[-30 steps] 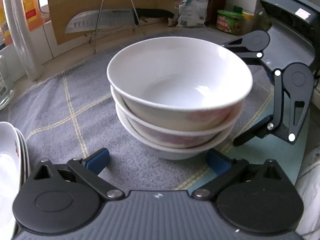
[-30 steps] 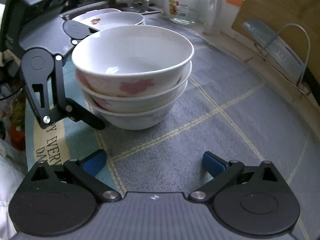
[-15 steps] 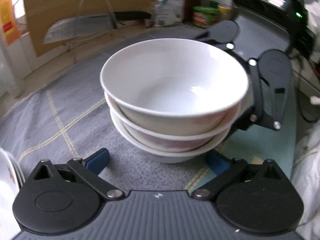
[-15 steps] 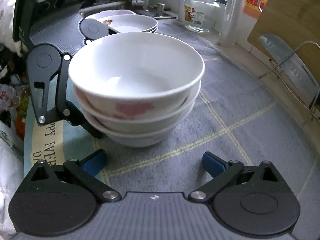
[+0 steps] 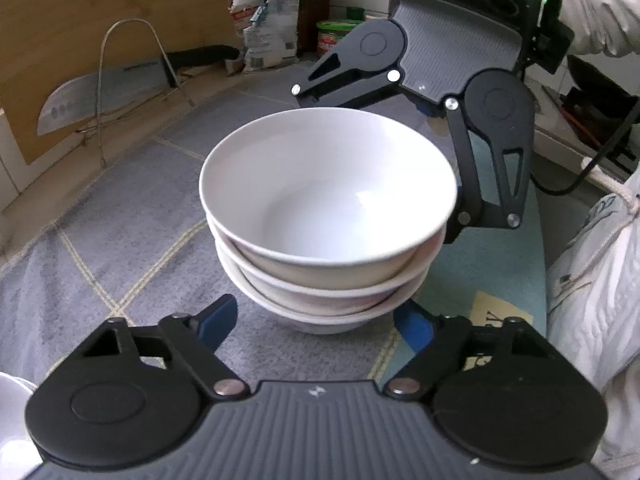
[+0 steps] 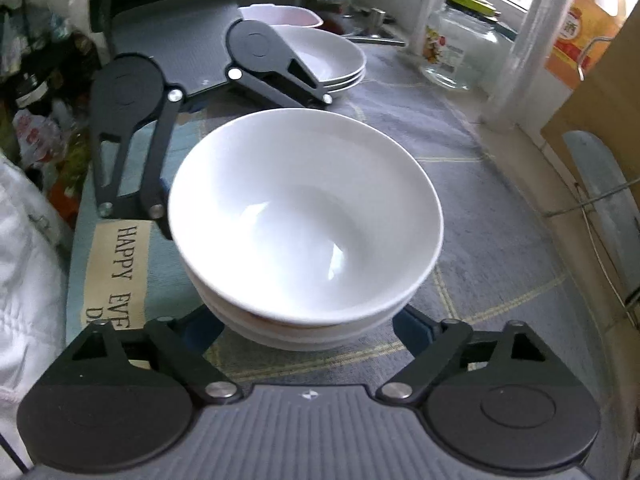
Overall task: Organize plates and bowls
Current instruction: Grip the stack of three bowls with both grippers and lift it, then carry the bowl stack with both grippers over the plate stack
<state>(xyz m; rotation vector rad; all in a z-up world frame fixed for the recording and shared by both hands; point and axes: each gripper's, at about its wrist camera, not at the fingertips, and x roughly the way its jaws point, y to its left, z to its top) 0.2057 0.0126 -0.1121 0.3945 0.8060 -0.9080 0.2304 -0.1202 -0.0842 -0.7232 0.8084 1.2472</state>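
Bowls (image 5: 328, 216), three stacked on grey mat (image 5: 132, 216), sit between both sets of jaws. Left gripper (image 5: 316, 322) has just been closing, blue pads flanking the bottom bowl. Right gripper (image 6: 308, 326) clamped on the stack's base.

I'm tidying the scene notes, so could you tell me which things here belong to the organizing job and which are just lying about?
Job:
- stack of bowls
- stack of plates
- left gripper
- right gripper

Lying about:
- cleaver on wire rack
- glass jar
- green-lidded tub
- paper bag
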